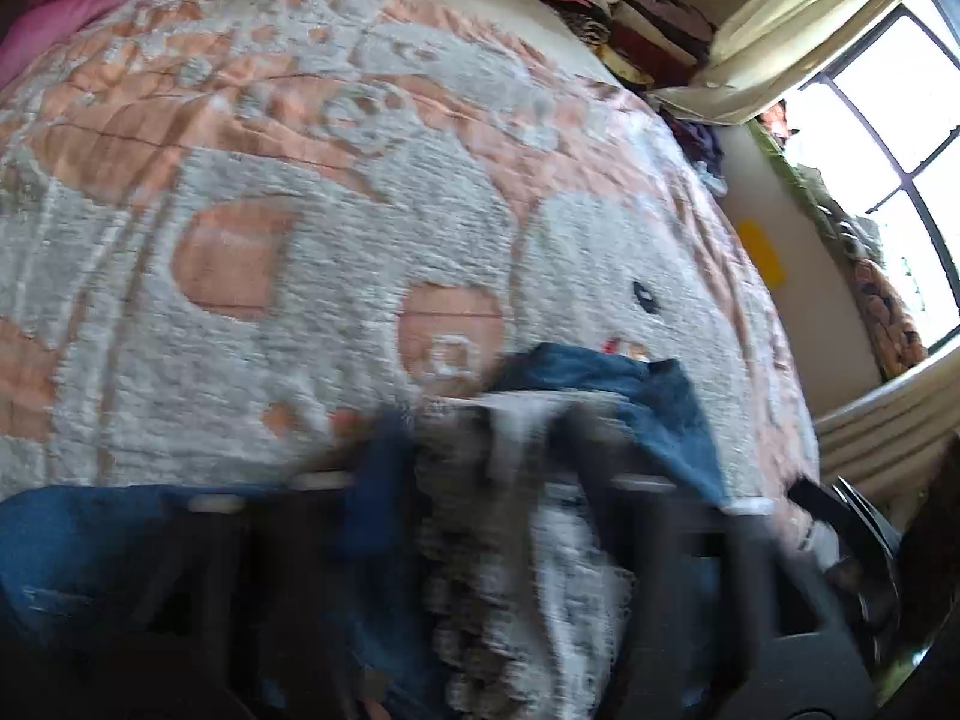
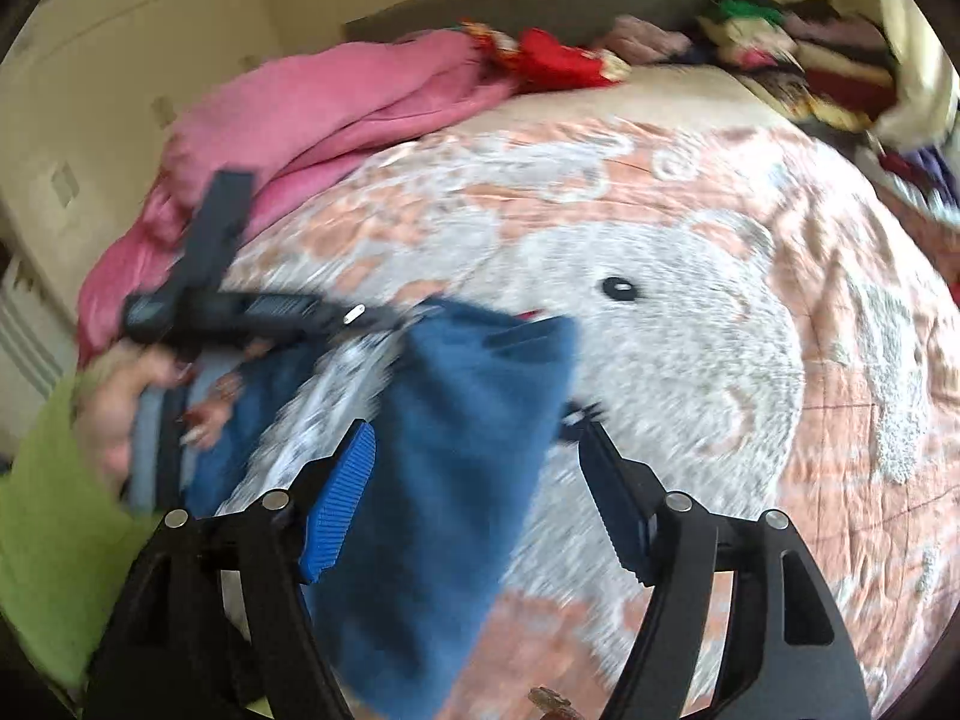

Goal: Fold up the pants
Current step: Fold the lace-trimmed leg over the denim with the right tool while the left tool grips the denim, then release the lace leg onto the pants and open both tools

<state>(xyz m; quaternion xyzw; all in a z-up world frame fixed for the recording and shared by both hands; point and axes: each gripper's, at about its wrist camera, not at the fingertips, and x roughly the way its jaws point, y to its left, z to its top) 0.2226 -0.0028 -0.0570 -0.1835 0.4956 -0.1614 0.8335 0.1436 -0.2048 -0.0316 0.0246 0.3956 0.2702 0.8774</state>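
- Bedspread [image 2: 690, 360] lies open ahead and to the right.
- Pink blanket [image 2: 336, 114] heaps at far left.
- Clothes pile [image 2: 798, 60] lines the far right edge.

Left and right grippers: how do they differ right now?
The right gripper has its jaws spread wide, with the blue denim pants lying loose between them; the left gripper meets the pants' far edge, its jaws too blurred to judge. The right gripper shows a ribbed blue pad, while the left gripper's pads are not visible. Both are black and over the pink-and-grey patterned bedspread.

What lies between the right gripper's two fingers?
In the right wrist view, the blue pants hang between the open right gripper's fingers.
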